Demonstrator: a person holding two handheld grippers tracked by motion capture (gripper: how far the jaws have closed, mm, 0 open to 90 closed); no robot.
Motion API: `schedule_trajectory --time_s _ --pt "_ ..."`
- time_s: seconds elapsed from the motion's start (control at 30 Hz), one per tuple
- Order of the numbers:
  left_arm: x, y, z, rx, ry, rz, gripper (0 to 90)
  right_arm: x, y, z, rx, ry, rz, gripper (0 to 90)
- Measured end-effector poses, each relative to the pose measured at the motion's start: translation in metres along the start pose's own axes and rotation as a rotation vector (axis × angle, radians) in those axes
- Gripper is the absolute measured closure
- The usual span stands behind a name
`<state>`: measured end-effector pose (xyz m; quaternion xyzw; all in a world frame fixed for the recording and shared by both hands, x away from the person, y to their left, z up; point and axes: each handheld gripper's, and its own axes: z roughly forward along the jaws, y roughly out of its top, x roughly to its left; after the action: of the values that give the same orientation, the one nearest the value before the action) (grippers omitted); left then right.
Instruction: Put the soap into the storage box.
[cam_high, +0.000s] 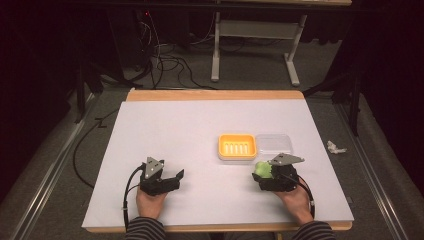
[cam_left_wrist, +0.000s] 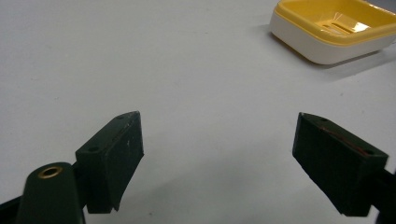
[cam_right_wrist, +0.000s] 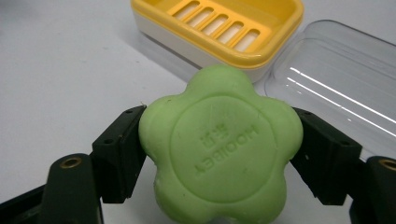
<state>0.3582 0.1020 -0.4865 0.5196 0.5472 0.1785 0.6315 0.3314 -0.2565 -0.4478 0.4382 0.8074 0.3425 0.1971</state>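
1. The left tongs (cam_high: 176, 176) sit low over the surface (cam_high: 165, 130), jaws spread wide with nothing between them. The yellow soap dish (cam_left_wrist: 334, 28) lies ahead of them and off to their right, well apart. Judging by how things lie, they have no part in this step and are best kept parked clear of the dish.

2. The yellow soap dish, slotted tray facing up and empty, stands just ahead of the right tongs (cam_right_wrist: 219, 158) — its near rim close beyond the soap. The clear lid (cam_right_wrist: 341, 98) lies beside the dish, touching or nearly so, ahead and to the right of those tongs.

3. The right tongs pinch the green flower-shaped soap (cam_right_wrist: 219, 158) by two opposite lobes, stamped face towards the camera, jaws pressed against its sides. The likely step is setting the soap into the dish. To do it well: keep the squeeze steady, since the lobes are rounded and may slip; carry the soap forward and slightly left over the slots, clear of the rim; lower it flat — then release only once it rests on the tray.
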Motion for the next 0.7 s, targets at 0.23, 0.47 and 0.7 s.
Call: schedule_trajectory --time_s 0.23,0.47,0.7 --pt "0.0 0.0 0.0 0.0 0.0 0.0 16.8 -0.009 0.0 -0.012 -0.025 0.014 0.02 25.6" --pt "-0.001 0.0 0.0 -0.006 -0.001 -0.003 16.8 -0.02 0.007 -0.023 -0.041 0.015 0.027 25.6" --pt "-0.001 0.0 0.0 -0.003 -0.002 0.0 16.8 -0.024 0.013 -0.031 -0.067 0.018 0.039 25.6"
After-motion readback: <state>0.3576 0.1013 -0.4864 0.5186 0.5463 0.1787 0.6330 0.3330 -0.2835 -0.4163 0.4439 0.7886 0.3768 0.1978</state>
